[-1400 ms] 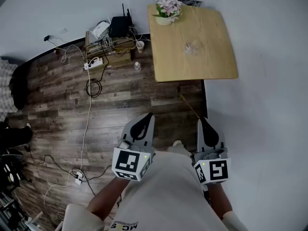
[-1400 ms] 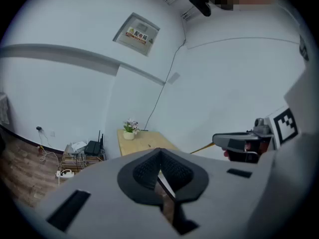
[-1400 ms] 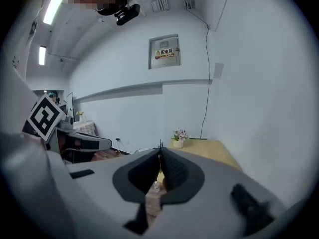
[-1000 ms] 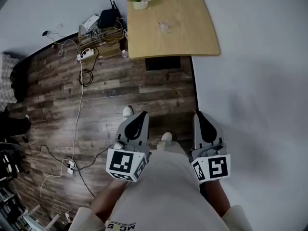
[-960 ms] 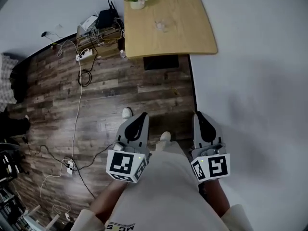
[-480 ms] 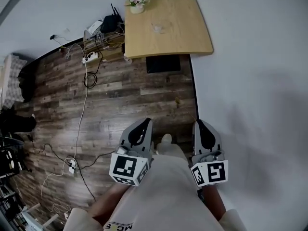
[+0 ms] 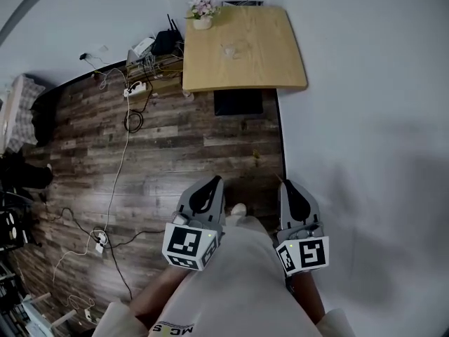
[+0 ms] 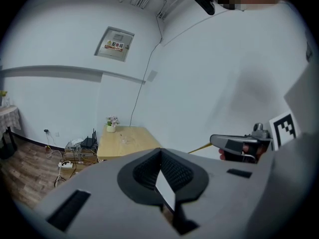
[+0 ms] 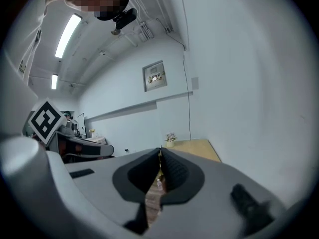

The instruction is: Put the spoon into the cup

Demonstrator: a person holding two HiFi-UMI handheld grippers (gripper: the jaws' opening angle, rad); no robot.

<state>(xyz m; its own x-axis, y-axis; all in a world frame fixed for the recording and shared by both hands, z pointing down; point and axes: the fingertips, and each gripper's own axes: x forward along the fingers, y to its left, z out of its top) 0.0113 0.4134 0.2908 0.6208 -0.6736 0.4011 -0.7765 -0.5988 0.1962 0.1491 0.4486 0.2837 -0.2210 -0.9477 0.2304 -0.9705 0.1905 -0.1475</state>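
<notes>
The cup (image 7: 234,49) showed only as a faint clear shape on the table (image 7: 277,58), well ahead of both grippers and roughly between the lines along which they pointed. The spoon was too small to make out at that distance; I judged it lay near the cup, but no view settled this. A flower pot (image 7: 202,14) stood beyond the cup, toward the far left corner as seen from the grippers.

The left gripper (image 7: 212,181) and the right gripper (image 7: 285,184) were held side by side close to the person's body. Each had its jaws pressed together with nothing between them. By my reading the task proper had not begun, and the whole approach to the table lay ahead.

Several things could go wrong from there. Cables (image 7: 126,135) trailed over the floor ahead and to the left of the left gripper, so drifting that way on the walk risked a snag or stumble. The cup looked light and clear (hard to judge against the pale wood), so a gripper arriving too fast or too low might knock it over or push it. Jaws left closed on arrival would shove the spoon rather than take it. A thin spoon lying flat could also slip from the pads if pinched off-centre.
</notes>
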